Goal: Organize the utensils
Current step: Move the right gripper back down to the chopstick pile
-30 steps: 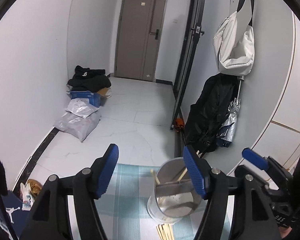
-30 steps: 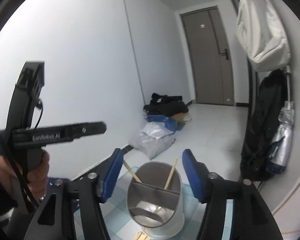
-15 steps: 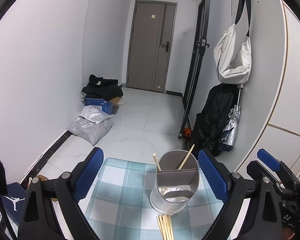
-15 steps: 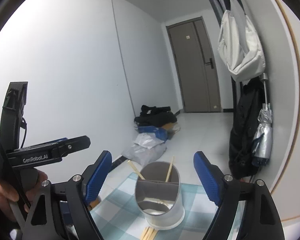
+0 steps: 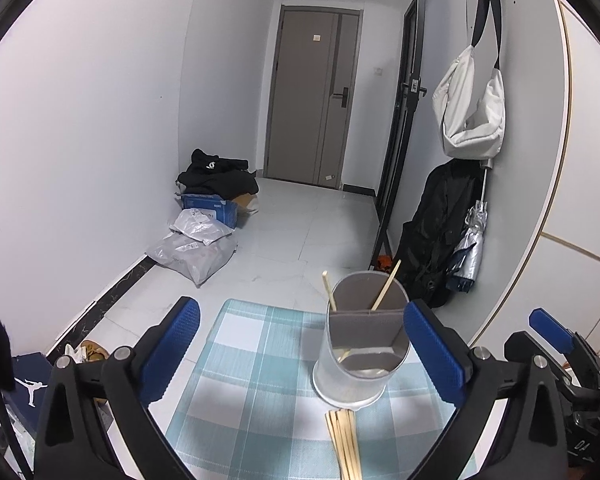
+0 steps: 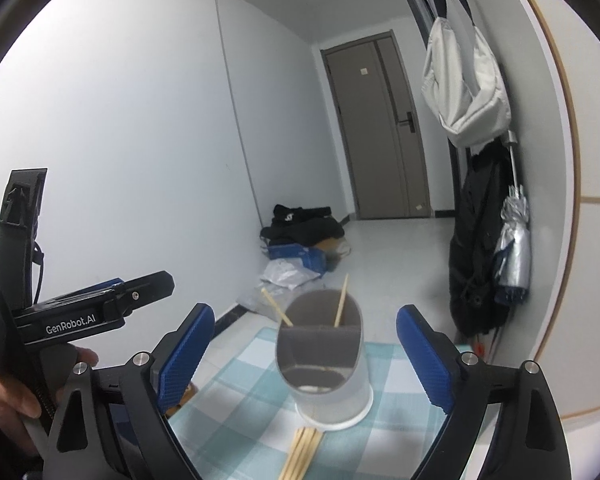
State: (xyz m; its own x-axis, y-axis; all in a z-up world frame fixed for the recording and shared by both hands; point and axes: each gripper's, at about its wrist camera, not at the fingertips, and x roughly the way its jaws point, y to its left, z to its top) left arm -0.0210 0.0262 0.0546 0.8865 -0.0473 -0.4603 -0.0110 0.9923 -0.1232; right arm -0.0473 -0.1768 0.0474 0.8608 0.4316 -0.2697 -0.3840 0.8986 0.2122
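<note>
A grey utensil holder (image 5: 362, 344) with an inner divider stands on a blue-and-white checked cloth (image 5: 256, 380). Two wooden chopsticks (image 5: 386, 286) lean in its rear compartment. A bundle of chopsticks (image 5: 344, 440) lies on the cloth in front of it. My left gripper (image 5: 300, 356) is open and empty, hovering above the cloth, with the holder between its fingers nearer the right one. My right gripper (image 6: 304, 356) is open and empty, framing the holder (image 6: 324, 356) and the loose chopsticks (image 6: 300, 452) from above.
The table edge drops to a white tiled floor (image 5: 300, 240). Bags and a blue box (image 5: 208, 220) lie by the left wall. A black coat and umbrella (image 5: 452, 232) hang on the right wall. The left gripper's body (image 6: 72, 312) shows at the right wrist view's left.
Both grippers opened wider and pulled back and up from the holder. The left gripper's right finger no longer overlaps the holder, and more of the cloth and loose chopsticks shows.
</note>
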